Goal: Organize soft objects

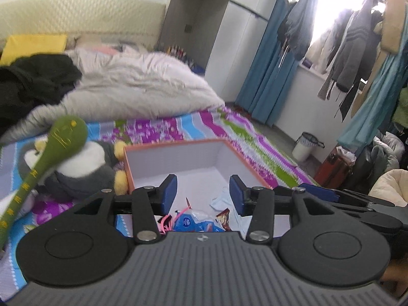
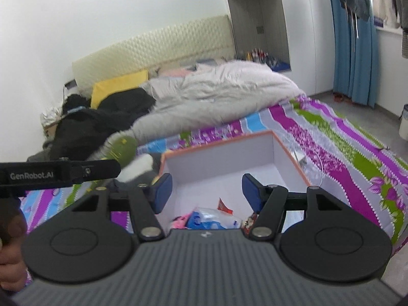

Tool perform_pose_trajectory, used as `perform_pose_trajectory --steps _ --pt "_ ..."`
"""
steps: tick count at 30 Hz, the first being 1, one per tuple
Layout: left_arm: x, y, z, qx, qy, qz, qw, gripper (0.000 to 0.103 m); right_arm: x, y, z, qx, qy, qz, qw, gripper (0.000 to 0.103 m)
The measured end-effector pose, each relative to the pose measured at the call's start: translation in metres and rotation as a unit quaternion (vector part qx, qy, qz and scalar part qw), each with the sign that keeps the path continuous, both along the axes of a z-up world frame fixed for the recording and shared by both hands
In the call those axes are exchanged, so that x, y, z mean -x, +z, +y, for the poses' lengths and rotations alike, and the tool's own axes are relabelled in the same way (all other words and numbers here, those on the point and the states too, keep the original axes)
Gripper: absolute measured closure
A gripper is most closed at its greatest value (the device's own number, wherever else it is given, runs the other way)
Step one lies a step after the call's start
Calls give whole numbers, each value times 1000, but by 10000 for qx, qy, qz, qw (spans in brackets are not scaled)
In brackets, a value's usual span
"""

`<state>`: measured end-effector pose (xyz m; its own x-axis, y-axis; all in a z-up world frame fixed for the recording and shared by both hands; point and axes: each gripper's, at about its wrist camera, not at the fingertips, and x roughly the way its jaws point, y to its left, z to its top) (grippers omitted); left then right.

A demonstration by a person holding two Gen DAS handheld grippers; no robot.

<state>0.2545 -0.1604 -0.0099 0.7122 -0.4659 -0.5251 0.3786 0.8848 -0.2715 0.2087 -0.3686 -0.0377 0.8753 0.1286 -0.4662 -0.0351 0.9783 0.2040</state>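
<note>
Both my left gripper (image 1: 203, 195) and right gripper (image 2: 207, 193) have jaws spread, empty, above the box (image 1: 178, 145); penguin toy (image 1: 84, 168) and green plush (image 1: 61, 137) wait outside on the bed (image 1: 229, 127).

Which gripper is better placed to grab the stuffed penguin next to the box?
Left. The penguin lies just left of the orange box, close beside the open left gripper. The right gripper, also open, points into the box, with the penguin mostly hidden behind the other gripper.
</note>
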Motion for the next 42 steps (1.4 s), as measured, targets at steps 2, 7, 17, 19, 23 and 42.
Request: perform_pose_trajectory --steps 2,7,17,19,23,42 --pt "14 10 6 48 29 -70 10000 51 11 8 5 18 26 -96 9999 40" --pt "52 30 18 -40 30 -306 9995 51 42 23 13 27 41 -288 9996 40" --pt "113 39 38 -73 90 -346 9993 51 87 24 24 124 -13 -244 9996 40" --pt "121 36 39 -61 105 -292 9995 51 92 19 26 106 -40 -157 9998 40" --pt "131 26 39 -128 117 -202 9996 51 99 6 31 42 2 42 10000 40" --pt "128 -22 35 -448 109 321 9984 51 110 -23 31 114 -176 291 9994 40"
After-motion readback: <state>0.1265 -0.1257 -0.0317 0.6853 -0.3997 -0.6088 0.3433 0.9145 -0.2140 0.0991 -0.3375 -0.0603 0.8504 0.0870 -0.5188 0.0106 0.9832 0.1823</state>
